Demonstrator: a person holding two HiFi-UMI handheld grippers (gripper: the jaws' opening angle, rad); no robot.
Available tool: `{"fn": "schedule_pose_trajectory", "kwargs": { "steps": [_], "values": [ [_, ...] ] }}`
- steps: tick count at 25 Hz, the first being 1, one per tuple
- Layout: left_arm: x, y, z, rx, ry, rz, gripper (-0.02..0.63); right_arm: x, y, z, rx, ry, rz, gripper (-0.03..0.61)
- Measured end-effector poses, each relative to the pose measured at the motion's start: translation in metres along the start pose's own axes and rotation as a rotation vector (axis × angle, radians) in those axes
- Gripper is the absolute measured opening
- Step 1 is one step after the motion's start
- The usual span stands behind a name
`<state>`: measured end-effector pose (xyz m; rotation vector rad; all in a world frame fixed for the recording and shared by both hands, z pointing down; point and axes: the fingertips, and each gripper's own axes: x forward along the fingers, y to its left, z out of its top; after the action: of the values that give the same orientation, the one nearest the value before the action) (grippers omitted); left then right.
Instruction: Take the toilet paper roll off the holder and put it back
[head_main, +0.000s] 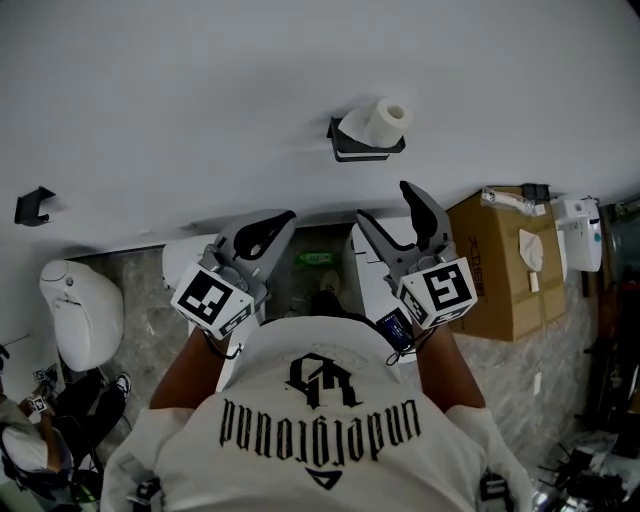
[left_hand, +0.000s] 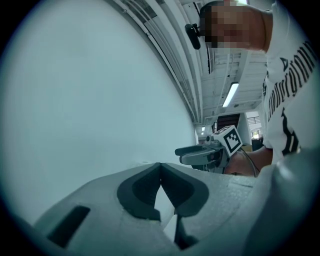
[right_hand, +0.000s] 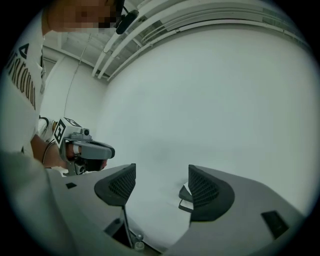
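- Toilet paper roll (head_main: 386, 119) sits on its black holder (head_main: 366, 147), mounted on the white wall (head_main: 200, 90), far side of the scene and slightly right of centre. Nothing touches it.
- Right gripper (head_main: 384, 203): jaws spread wide w/ nothing between them. It's just near of the holder and points toward it. In the right gripper view (right_hand: 162, 176) the holder's edge (right_hand: 184, 196) peeks out beside the right-hand jaw, only partly seen.
- Left gripper (head_main: 272, 226): jaws clenched tip to tip, gripping nothing; left gripper view (left_hand: 160, 165) shows the pads meeting w/ only bare wall beyond. It's held left of the right gripper, apart from the roll.
- Step in hand, by my read: the approach before take-off. Roll not yet grasped, so the task is barely started.
- Next move prob. needs: right gripper goes farther and up to straddle the roll, closes gently (soft paper, crushes easily), then slides it off the holder's open end.
- Risk: jaw clipping the holder, or the paper unrolling.
- Other: cardboard box (head_main: 505, 265) on the floor at right; a second black bracket (head_main: 35, 205) on the wall far left, w/ no roll.
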<state>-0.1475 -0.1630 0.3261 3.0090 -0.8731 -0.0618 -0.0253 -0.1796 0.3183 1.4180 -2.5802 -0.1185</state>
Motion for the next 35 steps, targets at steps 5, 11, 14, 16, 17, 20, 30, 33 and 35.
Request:
{"fn": "schedule_pose_trajectory", "kwargs": {
  "steps": [5,11,14,16,17,20,30,33,35],
  "values": [
    [-0.007,-0.004,0.0,-0.02,-0.017,-0.003,0.014,-0.012,0.02,0.0,-0.023,0.0,0.031,0.208],
    [-0.011,-0.018,-0.001,-0.016,-0.003,-0.001,0.014,-0.024,0.037,-0.005,-0.036,0.005,0.115,0.061],
    [-0.011,-0.024,0.0,-0.011,-0.001,0.018,0.014,-0.032,0.037,-0.002,-0.039,-0.026,0.135,0.027],
    [-0.009,-0.032,0.0,-0.008,0.006,0.028,0.014,-0.04,0.036,-0.001,-0.035,-0.039,0.158,0.018],
    [-0.007,-0.036,0.001,-0.008,0.011,0.033,0.014,-0.044,0.036,-0.001,-0.033,-0.042,0.173,0.015],
    [-0.002,-0.05,0.0,-0.014,0.019,0.053,0.014,-0.06,0.034,-0.005,-0.034,-0.038,0.213,0.015],
    [0.028,-0.126,-0.006,-0.009,0.039,0.082,0.014,-0.137,0.008,-0.024,-0.017,-0.048,0.251,0.015],
    [0.039,-0.154,-0.009,-0.002,0.049,0.083,0.014,-0.164,0.0,-0.034,-0.007,-0.041,0.263,0.015],
    [0.047,-0.174,-0.01,0.0,0.055,0.085,0.014,-0.183,-0.006,-0.041,0.003,-0.029,0.27,0.015]
  ]
}}
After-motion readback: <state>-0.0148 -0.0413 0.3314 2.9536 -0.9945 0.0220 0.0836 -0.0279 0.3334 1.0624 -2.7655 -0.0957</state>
